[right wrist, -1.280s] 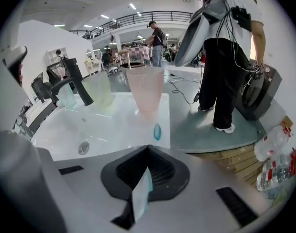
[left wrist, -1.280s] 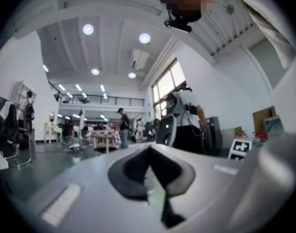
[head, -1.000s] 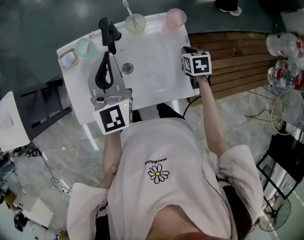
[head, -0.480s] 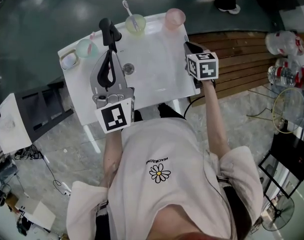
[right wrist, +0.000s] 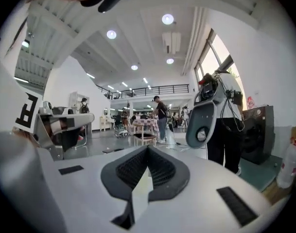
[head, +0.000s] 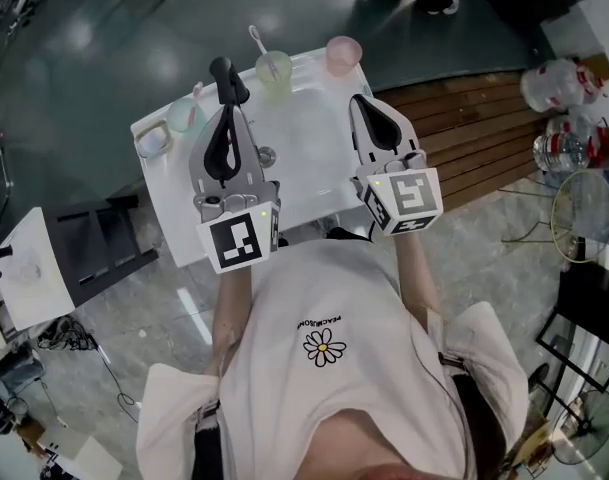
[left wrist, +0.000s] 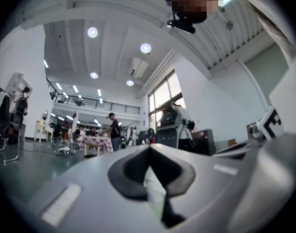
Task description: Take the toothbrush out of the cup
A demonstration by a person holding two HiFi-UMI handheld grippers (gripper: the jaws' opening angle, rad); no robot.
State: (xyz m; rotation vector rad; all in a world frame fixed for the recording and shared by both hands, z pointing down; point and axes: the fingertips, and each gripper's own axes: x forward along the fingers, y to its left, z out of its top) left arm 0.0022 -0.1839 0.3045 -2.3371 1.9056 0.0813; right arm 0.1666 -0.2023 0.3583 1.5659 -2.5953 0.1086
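A pale green cup (head: pixel 274 69) with a white toothbrush (head: pixel 255 38) standing in it sits at the far edge of the white basin top (head: pixel 309 183). My left gripper (head: pixel 227 111) hovers over the basin's left half, shut and holding nothing, short of the cup. My right gripper (head: pixel 360 102) hangs over the right half, also shut and holding nothing. In the left gripper view the jaws (left wrist: pixel 148 150) meet against the room behind. In the right gripper view the jaws (right wrist: pixel 148 152) also meet. Neither gripper view shows the cup.
A pink cup (head: pixel 342 54) stands at the far right corner. A teal cup (head: pixel 187 116) and a white cup (head: pixel 152 140) stand at the left. A black tap (head: pixel 225 76) rises by the green cup, with a drain (head: pixel 267 155) below it. Wooden decking (head: pixel 484 118) lies to the right.
Both grippers have drawn back toward the person and lifted. The right one has swung in from the basin's right edge, its marker cube now facing up.
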